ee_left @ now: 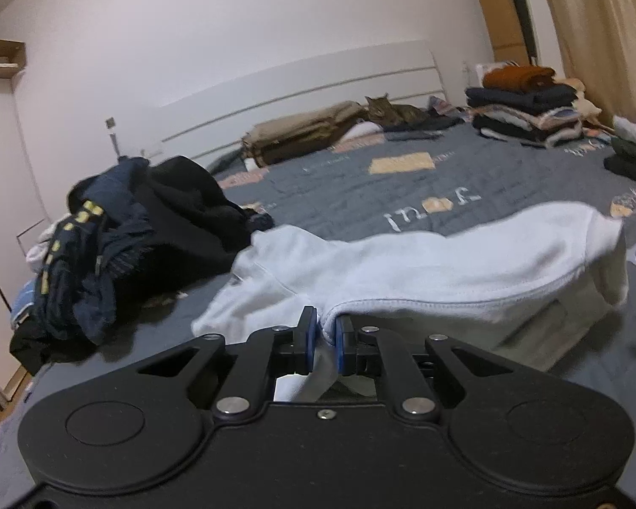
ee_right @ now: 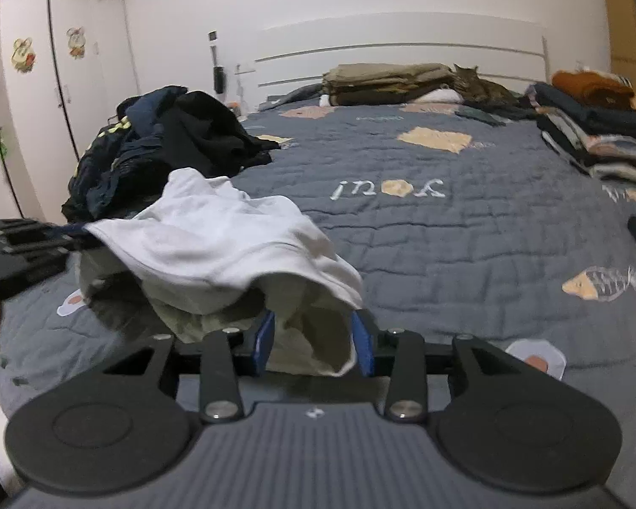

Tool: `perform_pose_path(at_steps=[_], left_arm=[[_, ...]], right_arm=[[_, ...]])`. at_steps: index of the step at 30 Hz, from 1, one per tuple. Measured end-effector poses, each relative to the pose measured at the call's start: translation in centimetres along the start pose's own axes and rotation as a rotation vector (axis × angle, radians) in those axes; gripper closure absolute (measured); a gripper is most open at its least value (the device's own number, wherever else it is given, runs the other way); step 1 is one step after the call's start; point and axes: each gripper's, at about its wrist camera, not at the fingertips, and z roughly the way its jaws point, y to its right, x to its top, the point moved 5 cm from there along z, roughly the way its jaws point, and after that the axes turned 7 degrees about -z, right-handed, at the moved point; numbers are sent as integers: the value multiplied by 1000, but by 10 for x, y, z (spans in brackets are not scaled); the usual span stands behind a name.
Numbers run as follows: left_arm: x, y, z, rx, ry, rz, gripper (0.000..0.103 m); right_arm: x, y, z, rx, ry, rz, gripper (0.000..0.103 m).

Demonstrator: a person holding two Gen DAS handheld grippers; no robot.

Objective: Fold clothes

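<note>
**Bedroom with bed as folding surface; white garment held between two tongs**

A white-walled room contains a wardrobe (ee_right: 51, 85) at the left and a curtain (ee_left: 593, 34) at the right. The bed (ee_right: 445, 220), covered by a grey quilt with patch motifs and stitched lettering, fills the middle; its white headboard (ee_right: 403, 46) stands against the far wall. An unfolded dark clothes heap (ee_right: 157, 144) lies at the bed's left edge, a folded stack (ee_right: 593, 127) at the right, and folded khaki items (ee_right: 386, 80) near the headboard beside a resting cat (ee_right: 479, 85). The white garment (ee_right: 216, 241) hangs lifted over the near part of the quilt (somewhat motion-blurred). The left tongs (ee_left: 326, 335) are nearly closed, pinching its hem. The right tongs (ee_right: 313, 339) stand partly open with cloth between the blue pads (ee_right: 263, 339); a firm grip cannot be told.
</note>
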Motion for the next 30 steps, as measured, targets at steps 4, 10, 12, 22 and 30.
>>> perform_pose_path(at_steps=[4,10,12,22,30], left_arm=[[12,-17,-6,36,27,-31,93],[18,-51,-7,131,24,-56,93],[16,-61,-4,155,8,-67,93],[-10,-72,6,162,-79,-13,93],[-16,-74,12,159,-124,-6,93]], right_arm=[[-15,5,9,18,-23,-27,61],[-26,-5,23,86,-16,-155,51],[-29,-13,26,122,-25,-223,49],[-47,-41,51,163,-24,-539,45],[-51,-41,66,148,50,-634,46]])
